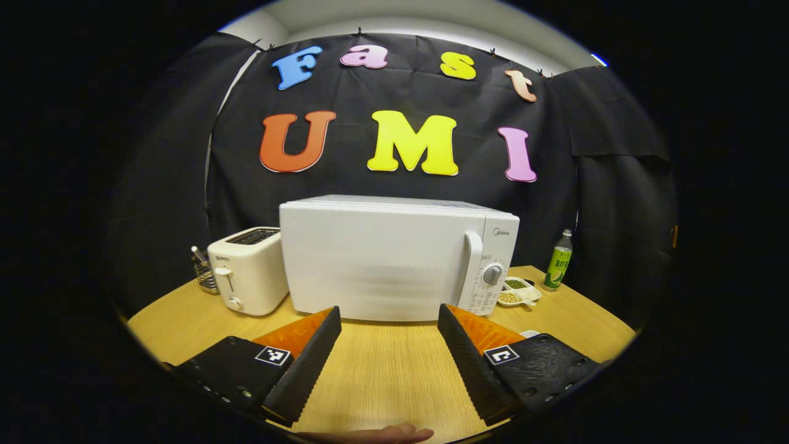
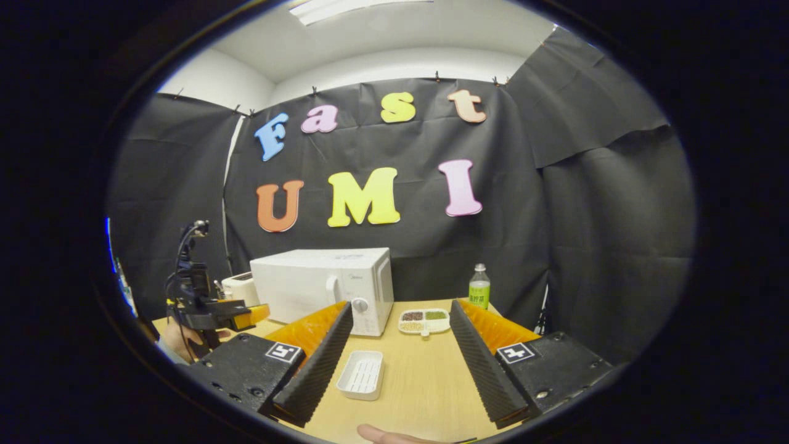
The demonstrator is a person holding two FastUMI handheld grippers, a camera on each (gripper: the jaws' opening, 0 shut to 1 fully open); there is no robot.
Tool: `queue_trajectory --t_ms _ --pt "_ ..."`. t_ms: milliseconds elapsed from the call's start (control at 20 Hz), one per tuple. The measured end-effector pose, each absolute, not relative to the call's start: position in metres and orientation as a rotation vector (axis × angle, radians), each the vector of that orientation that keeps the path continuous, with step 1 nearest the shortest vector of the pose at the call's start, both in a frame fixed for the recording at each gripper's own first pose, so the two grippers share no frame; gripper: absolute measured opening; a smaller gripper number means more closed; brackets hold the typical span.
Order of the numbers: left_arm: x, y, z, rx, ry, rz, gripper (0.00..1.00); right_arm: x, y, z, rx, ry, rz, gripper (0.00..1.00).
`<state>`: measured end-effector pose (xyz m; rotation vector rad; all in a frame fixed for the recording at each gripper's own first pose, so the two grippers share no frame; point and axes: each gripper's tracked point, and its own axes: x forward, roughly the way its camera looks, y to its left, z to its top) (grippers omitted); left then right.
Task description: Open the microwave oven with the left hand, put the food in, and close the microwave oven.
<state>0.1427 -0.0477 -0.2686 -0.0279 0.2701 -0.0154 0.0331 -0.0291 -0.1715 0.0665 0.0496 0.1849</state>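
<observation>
The white microwave (image 1: 382, 259) stands on the wooden table with its door closed, the handle (image 1: 473, 271) and a knob (image 1: 492, 275) at its right side. My left gripper (image 1: 388, 311) is open and empty, a short way in front of the door. The food, a white divided dish (image 2: 424, 320) of beans and grains, lies right of the microwave (image 2: 323, 287). My right gripper (image 2: 400, 305) is open and empty, farther back over the table. In the right gripper view the left gripper (image 2: 209, 311) shows at the left, held by a hand (image 2: 179, 342).
A white toaster (image 1: 246, 268) stands left of the microwave, with a wire holder (image 1: 203, 274) behind it. A green bottle (image 1: 560, 260) stands behind the divided dish (image 1: 518, 291). A shallow white ribbed tray (image 2: 362, 374) lies on the table (image 2: 419, 388) near my right gripper.
</observation>
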Motion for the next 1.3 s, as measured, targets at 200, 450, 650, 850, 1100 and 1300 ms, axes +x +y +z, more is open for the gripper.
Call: queue_trajectory --t_ms 200,450,650,850,1100,1300 --pt "0.097 -0.052 -0.213 -0.045 0.227 -0.019 0.95 0.01 -0.027 -0.138 0.059 0.006 0.152 0.95" --pt "0.048 -0.041 -0.15 0.017 0.197 0.048 0.95 -0.021 -0.015 -0.098 0.027 -0.039 0.147 1.0" --pt "0.01 -0.045 -0.118 0.051 0.185 0.061 0.95 -0.04 -0.012 -0.08 0.041 -0.034 0.119 1.0" --pt "-0.025 -0.056 -0.079 0.095 0.137 0.019 0.96 -0.055 -0.008 -0.062 0.036 -0.046 0.099 0.95" --pt "-0.059 -0.054 -0.047 0.093 0.058 0.034 0.96 -0.075 0.006 -0.047 0.046 -0.063 0.132 0.95" --pt "-0.08 -0.059 -0.048 0.066 0.017 0.028 0.96 -0.084 0.009 -0.043 0.034 -0.078 0.126 0.95"
